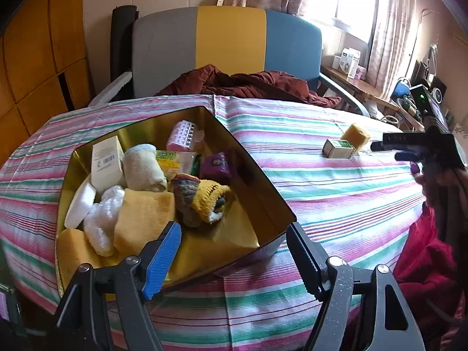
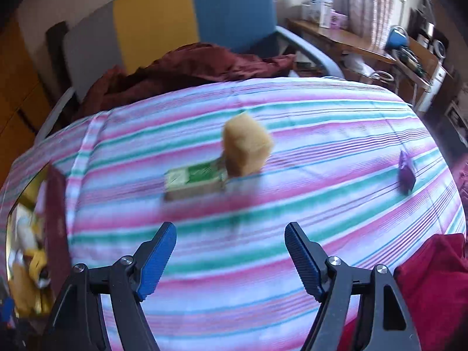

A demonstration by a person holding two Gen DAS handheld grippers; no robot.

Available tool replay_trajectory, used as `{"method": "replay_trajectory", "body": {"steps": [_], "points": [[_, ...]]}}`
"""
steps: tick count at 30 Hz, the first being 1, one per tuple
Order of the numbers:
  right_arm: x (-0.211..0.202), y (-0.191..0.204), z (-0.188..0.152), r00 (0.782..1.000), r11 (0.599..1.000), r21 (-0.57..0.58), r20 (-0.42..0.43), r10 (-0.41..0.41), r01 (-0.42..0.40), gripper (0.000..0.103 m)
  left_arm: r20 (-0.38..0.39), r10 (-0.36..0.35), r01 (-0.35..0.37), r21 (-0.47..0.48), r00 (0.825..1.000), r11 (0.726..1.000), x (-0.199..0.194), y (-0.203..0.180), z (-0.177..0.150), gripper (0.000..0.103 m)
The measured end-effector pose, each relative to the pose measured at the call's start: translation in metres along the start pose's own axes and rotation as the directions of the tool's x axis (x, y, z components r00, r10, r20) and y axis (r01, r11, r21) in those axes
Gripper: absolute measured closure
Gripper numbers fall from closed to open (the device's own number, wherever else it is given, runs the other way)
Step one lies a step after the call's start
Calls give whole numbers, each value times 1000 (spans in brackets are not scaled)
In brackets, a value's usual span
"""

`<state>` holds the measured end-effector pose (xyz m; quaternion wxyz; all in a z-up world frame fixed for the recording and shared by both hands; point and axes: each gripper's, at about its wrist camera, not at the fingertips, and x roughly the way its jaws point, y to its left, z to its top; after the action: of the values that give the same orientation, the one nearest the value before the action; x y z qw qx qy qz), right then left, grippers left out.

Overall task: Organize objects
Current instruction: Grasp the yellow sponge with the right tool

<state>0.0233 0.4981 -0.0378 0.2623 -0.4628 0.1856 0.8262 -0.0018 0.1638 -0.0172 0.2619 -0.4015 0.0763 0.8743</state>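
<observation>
Right gripper (image 2: 230,256) – jaws wide, empty – faces the green box (image 2: 194,182) straight ahead, sponge (image 2: 247,146) touching its far end; left gripper (image 1: 234,256), also wide, hangs over the tin (image 1: 280,204).

gold tin (image 1: 257,175), pink-green striped tablecloth (image 1: 336,193)

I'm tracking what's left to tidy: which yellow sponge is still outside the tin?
The sponge out on the striped cloth, touching the small green box. The others lie inside the gold tin.
</observation>
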Motion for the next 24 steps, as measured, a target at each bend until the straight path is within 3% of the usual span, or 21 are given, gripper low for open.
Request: {"method": "replay_trajectory", "body": {"steps": [7, 13, 16, 17, 18, 24], "points": [[33, -21, 38, 999, 995, 102, 29, -22, 19, 22, -23, -10, 10, 0, 1000, 1000, 10, -3, 4, 28], [71, -25, 69, 997, 993, 93, 11, -77, 76, 21, -28, -20, 19, -16, 999, 1000, 16, -2, 13, 28], [88, -23, 76, 999, 996, 74, -20, -41, 43, 22, -28, -26, 26, -11, 999, 1000, 21, -5, 21, 28], [92, -22, 77, 999, 998, 62, -34, -21, 23, 30, -28, -28, 28, -6, 999, 1000, 22, -6, 23, 28], [94, -20, 77, 999, 999, 44, -41, -14, 16, 51, -29, -31, 31, -1, 999, 1000, 24, -8, 25, 28], [82, -18, 66, 999, 1000, -19, -32, -4, 4, 58, -26, -57, 58, 42, 998, 997, 33, -28, 43, 28]]}}
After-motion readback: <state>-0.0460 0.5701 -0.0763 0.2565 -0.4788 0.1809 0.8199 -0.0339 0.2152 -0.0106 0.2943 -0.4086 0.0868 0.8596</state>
